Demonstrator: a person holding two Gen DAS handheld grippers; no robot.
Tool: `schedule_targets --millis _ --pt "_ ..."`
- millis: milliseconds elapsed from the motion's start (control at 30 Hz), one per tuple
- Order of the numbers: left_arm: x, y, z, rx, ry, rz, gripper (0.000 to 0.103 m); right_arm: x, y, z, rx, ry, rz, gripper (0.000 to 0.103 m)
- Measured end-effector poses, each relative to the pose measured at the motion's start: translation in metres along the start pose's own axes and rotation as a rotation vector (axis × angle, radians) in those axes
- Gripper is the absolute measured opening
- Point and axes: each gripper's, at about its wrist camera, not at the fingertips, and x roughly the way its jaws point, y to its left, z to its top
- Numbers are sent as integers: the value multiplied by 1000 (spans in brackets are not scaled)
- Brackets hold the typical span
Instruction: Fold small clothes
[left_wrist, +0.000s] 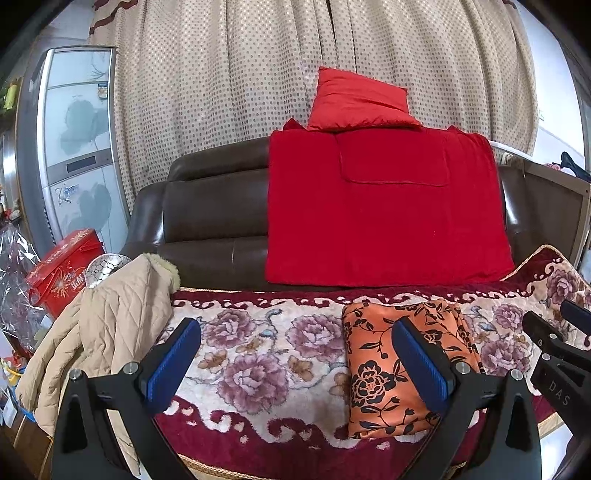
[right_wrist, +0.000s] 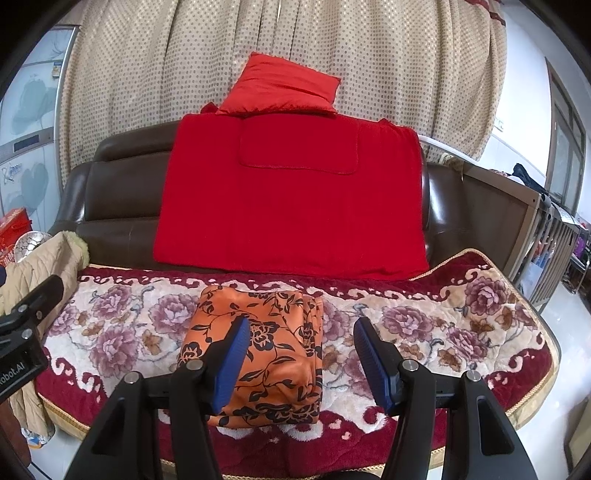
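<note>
A folded orange garment with black flowers lies flat on the floral blanket that covers the sofa seat. My right gripper hovers just over the garment's right part, open, one blue pad in front of the cloth and the other to its right, neither pressing on it. My left gripper stands wide open over the bare blanket, to the left of the orange garment, with only its right pad overlapping the cloth in view. Nothing is held.
A red blanket hangs over the brown leather sofa back, with a red pillow on top. A beige quilted jacket lies on the left armrest beside a red box. Dotted curtains hang behind.
</note>
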Motion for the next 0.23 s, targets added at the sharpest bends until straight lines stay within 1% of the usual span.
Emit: schedule_targets --millis 100,167,233 --pt "5 -1 0 1 1 1 103 4 1 1 -4 4 0 63" --pt "10 -1 -1 -1 2 -11 103 8 2 1 -6 9 2 63" --pt "17 2 0 -21 8 -17 103 13 3 2 -12 15 0 63"
